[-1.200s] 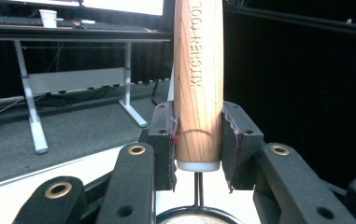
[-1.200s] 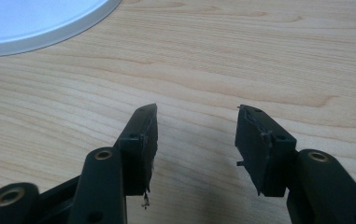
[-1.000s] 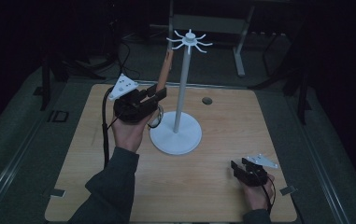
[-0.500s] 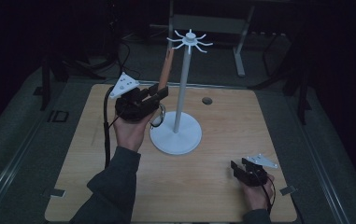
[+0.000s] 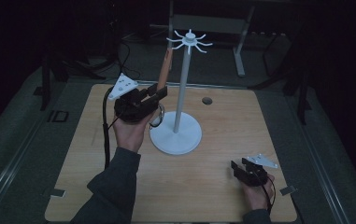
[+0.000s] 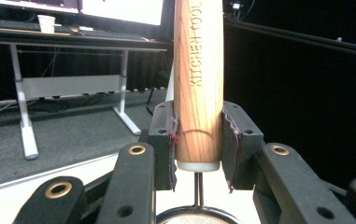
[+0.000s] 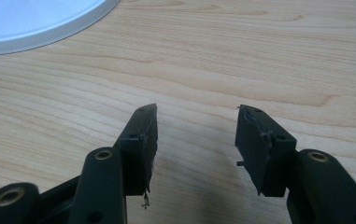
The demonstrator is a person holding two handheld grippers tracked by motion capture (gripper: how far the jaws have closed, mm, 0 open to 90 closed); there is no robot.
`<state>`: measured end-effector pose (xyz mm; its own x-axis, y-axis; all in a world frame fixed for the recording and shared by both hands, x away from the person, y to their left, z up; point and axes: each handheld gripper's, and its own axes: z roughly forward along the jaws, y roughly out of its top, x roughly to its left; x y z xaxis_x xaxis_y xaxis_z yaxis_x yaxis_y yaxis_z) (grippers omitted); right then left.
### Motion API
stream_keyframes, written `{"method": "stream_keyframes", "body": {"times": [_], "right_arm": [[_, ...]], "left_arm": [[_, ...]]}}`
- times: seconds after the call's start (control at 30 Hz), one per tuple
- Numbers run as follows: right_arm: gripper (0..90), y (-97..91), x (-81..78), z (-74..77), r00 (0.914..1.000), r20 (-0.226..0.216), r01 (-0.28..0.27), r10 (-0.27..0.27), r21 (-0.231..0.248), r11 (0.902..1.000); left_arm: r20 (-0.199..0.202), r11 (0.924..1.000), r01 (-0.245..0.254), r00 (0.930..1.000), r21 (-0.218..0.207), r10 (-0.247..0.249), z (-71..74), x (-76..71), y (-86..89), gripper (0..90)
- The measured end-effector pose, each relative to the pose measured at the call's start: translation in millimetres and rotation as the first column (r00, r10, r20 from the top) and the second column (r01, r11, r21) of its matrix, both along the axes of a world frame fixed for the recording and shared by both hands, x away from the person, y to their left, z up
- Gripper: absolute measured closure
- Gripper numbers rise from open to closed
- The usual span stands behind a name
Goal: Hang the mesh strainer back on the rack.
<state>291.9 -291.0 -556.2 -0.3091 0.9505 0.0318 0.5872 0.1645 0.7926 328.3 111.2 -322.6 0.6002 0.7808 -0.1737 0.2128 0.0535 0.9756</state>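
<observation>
A white stand [image 5: 181,93] with a round base [image 5: 175,138] and spoked hooks [image 5: 189,39] on top rises from the middle of the wooden table [image 5: 213,186]. My left gripper [image 5: 159,93] is shut on the wooden handle [image 6: 197,79] of a kitchen strainer, held upright just left of the pole. The handle [image 5: 164,70] reaches toward the hooks. The strainer's metal rim [image 6: 196,215] hangs below the jaws. My right gripper [image 7: 196,126] rests open near the table's front right corner [image 5: 235,167], with nothing between its fingers.
A small dark hole [image 5: 207,100] sits in the table behind the stand. The stand's white base [image 7: 35,18] lies ahead and left of the right gripper. A desk frame [image 6: 26,93] stands on the dark floor beyond the table.
The left gripper with the strainer has lifted slightly and edged toward the stand's pole. The right gripper has stayed in place.
</observation>
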Motion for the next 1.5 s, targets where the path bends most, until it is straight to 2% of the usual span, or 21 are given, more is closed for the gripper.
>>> {"method": "stream_keyframes", "body": {"times": [0.13,0.67,0.9,1.03,1.5], "right_arm": [[48.4,0.3,0.0,-0.1,1.0,0.0,-0.001,0.001,-0.002,1.0],[48.3,0.3,-0.4,0.1,1.0,0.001,-0.002,0.002,-0.002,1.0],[48.3,0.4,-0.4,0.1,1.0,0.001,-0.003,0.003,-0.002,1.0],[48.3,0.3,-0.3,0.0,1.0,0.002,-0.003,0.003,-0.002,1.0],[48.1,0.7,-0.3,-0.2,1.0,0.0,-0.003,0.003,-0.003,1.0]], "left_arm": [[0.01,0.9998,-0.001,0.9999,-0.02,0.001,2.4,-0.2,0.8,69.0],[0.011,0.9999,0.003,0.9999,-0.015,-0.003,8.2,7.3,-3.2,69.1],[0.003,1.0,0.008,1.0,-0.006,-0.008,8.6,9.9,-7.7,69.0],[-0.006,0.9998,0.013,0.9999,-0.016,-0.013,8.3,12.4,-10.1,69.0],[-0.032,1.0,0.0,0.9995,-0.003,0.0,6.8,18.2,-19.1,68.9]]}}
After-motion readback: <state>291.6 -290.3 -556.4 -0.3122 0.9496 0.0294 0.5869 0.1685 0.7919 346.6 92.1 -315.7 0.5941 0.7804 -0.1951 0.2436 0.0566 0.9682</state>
